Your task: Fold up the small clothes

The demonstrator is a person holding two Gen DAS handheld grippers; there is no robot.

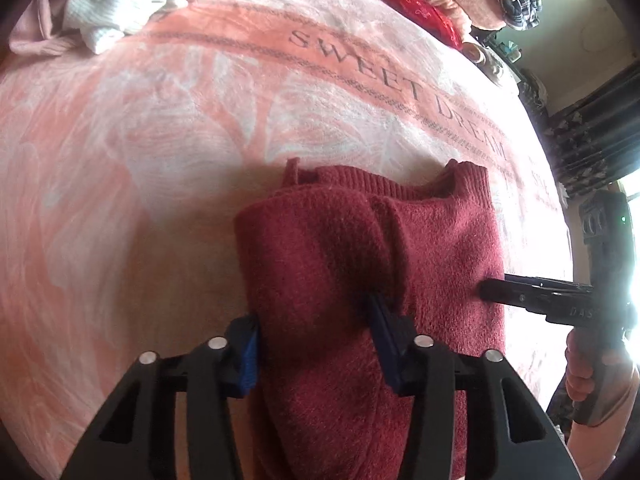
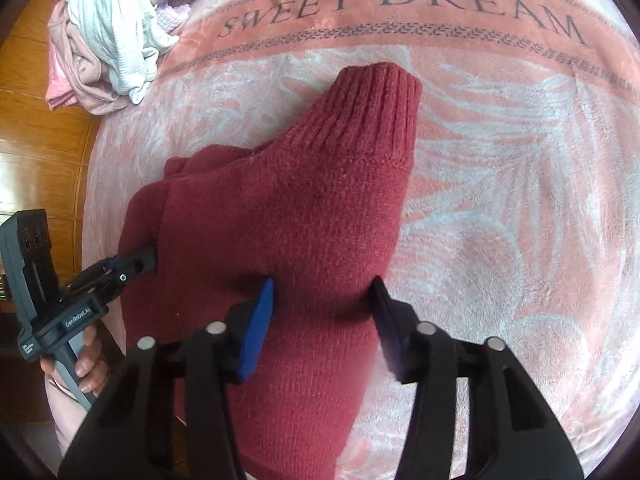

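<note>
Two grippers, each with jaws apart around one dark red knitted sweater on the bed.

The sweater point(image 1: 360, 280) lies partly folded on the pink blanket point(image 1: 160, 140), straight ahead of both tools and bunched up between their fingers. The left gripper point(image 1: 316, 344) straddles a thick fold, its blue pads beside the wool but not visibly pinching it; the right gripper point(image 2: 324, 328) straddles the neighbouring edge the same way. The knit looks soft, limp, thick and fuzzy, so it should sag and stretch rather than slip. Best taken at a doubled fold edge or the ribbed cuff point(image 2: 376, 108) ahead of the right tool.
</note>
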